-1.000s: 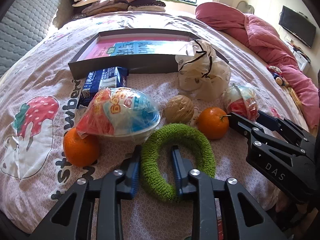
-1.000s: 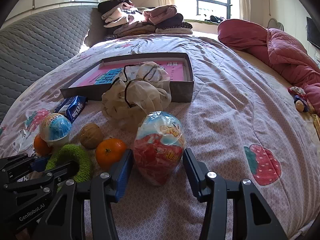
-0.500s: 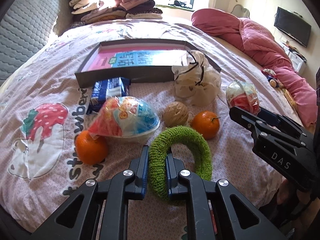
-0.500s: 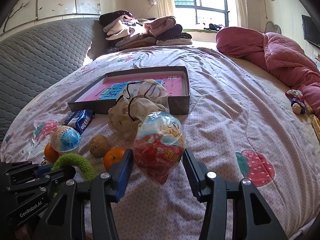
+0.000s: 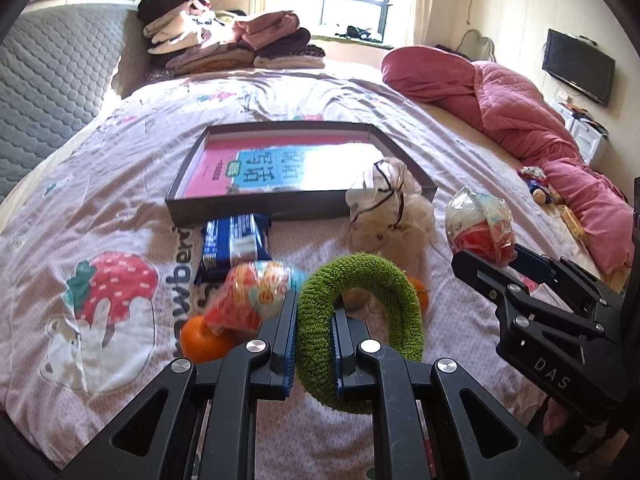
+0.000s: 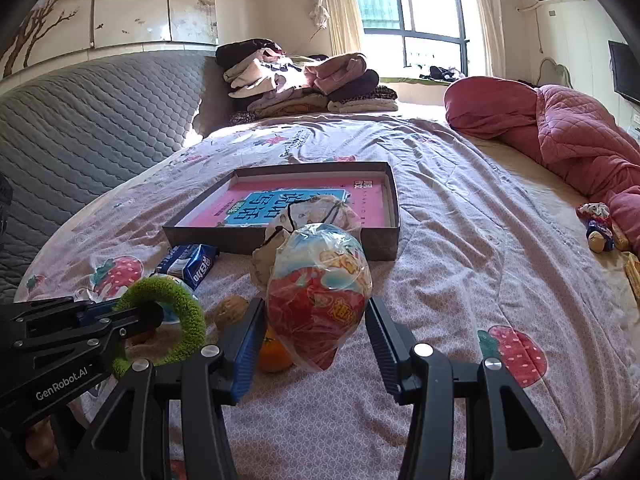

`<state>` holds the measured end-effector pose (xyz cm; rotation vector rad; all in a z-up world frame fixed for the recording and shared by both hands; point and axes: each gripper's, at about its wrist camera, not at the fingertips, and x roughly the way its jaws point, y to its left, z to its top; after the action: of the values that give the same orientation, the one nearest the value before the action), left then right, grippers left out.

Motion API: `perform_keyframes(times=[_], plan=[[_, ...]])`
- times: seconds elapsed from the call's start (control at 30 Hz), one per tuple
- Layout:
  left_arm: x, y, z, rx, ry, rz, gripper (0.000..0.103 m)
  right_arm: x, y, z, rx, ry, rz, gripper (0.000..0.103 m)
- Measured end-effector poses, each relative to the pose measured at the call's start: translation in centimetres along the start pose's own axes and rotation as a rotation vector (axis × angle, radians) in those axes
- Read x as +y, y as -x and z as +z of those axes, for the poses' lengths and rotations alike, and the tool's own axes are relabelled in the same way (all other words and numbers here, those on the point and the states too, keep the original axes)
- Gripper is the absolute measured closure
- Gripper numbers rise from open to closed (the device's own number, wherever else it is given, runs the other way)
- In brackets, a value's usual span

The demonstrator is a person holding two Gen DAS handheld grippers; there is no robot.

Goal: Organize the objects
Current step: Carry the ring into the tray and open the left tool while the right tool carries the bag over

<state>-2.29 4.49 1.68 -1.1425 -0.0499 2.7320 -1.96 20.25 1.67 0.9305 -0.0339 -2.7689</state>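
My left gripper point(image 5: 314, 308) is shut on the near side of a fuzzy green ring point(image 5: 384, 280), which hangs lifted off the bedsheet. My right gripper point(image 6: 316, 316) is shut on a plastic-wrapped red and blue toy egg point(image 6: 320, 280), also raised above the bed. In the left wrist view that egg point(image 5: 478, 224) shows at the right, above the right gripper point(image 5: 516, 268). The right wrist view shows the left gripper point(image 6: 132, 316) and the ring point(image 6: 188, 320) at the lower left. A shallow dark box point(image 5: 248, 210) holding a pink and blue book lies farther back.
On the sheet lie a second wrapped egg point(image 5: 248, 296), an orange point(image 5: 204, 340), another orange point(image 6: 272, 356), a walnut point(image 6: 231, 309), a blue packet point(image 5: 234, 246) and a cream mesh bag point(image 5: 384, 208). A pink quilt point(image 5: 520, 120) is at the right and folded clothes point(image 5: 224, 48) at the back.
The left jaws closed onto the green ring. Both grippers then rose, lifting the ring and the wrapped egg off the bed.
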Motion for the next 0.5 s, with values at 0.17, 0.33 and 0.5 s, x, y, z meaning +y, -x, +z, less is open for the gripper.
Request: perform_keyframes(times=[0.17,0.33,0.5], plan=[[0.1,0.0,1.5,-0.035,-0.016,-0.002,0.089,0.3,-0.2,1.3,-0.023,0.01,0.002,0.052],[0.4,-0.7,3.1,-0.047,-0.019,-0.023,0.089,0.4,-0.8,2.3,-0.03,0.019,-0.003,0.052],[0.9,-1.6,4.8,-0.066,-0.022,-0.031,0.089,0.4,-1.6,2.9,-0.032,0.024,-0.006,0.052]])
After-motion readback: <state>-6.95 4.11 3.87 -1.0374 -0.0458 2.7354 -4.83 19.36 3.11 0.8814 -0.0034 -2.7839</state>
